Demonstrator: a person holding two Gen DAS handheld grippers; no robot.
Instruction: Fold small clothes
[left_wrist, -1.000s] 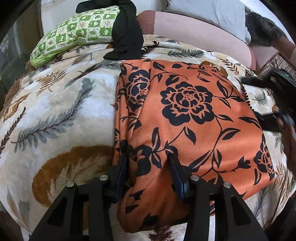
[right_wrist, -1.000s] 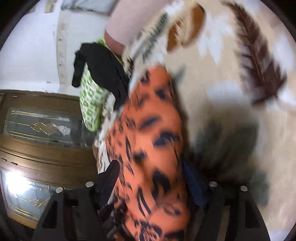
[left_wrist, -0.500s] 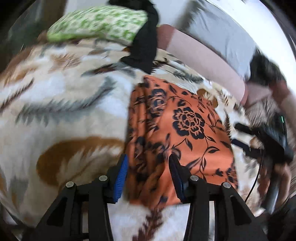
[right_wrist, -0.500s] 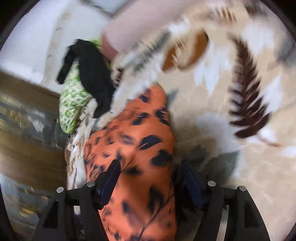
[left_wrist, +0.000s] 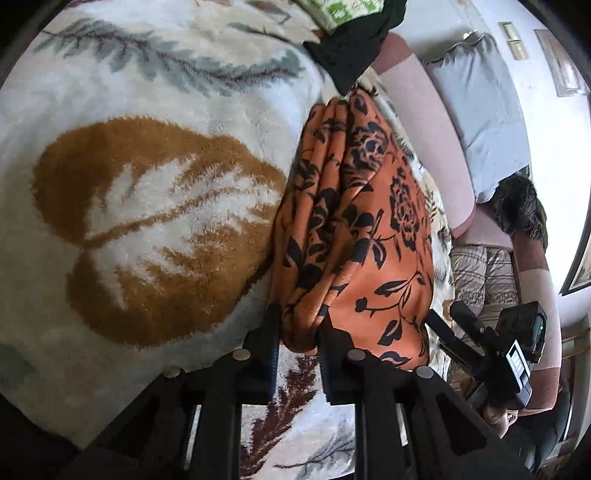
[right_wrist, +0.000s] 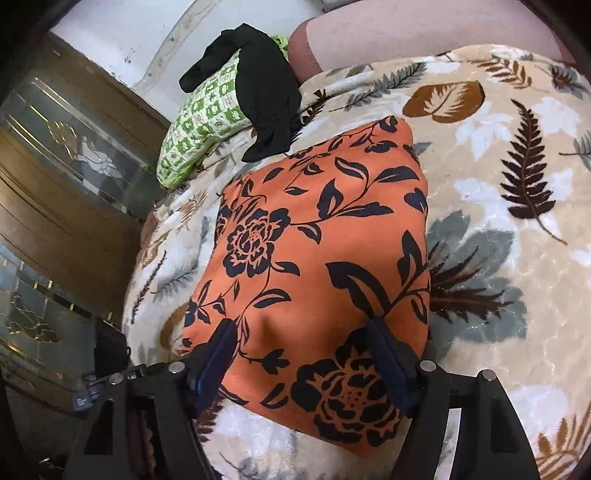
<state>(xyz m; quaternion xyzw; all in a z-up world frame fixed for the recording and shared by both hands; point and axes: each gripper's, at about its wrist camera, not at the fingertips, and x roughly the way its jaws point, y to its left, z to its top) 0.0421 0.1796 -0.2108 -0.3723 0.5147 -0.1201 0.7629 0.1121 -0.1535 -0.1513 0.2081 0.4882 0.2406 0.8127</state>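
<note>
Black garment (right_wrist: 264, 99) drapes the green pillow (right_wrist: 201, 125) beyond the orange cloth (right_wrist: 317, 266).

Left gripper (left_wrist: 298, 345): pitched downward, jaws closing, a bunched fold of the orange floral cloth (left_wrist: 354, 236) between the pads, apparently pinched already. Right gripper (right_wrist: 303, 363): also pitched downward, jaws wide, fingers (right_wrist: 216, 356) pressing onto the cloth's flat top, nothing clamped. In the left wrist view the right gripper's black body shows at the right edge.
</note>
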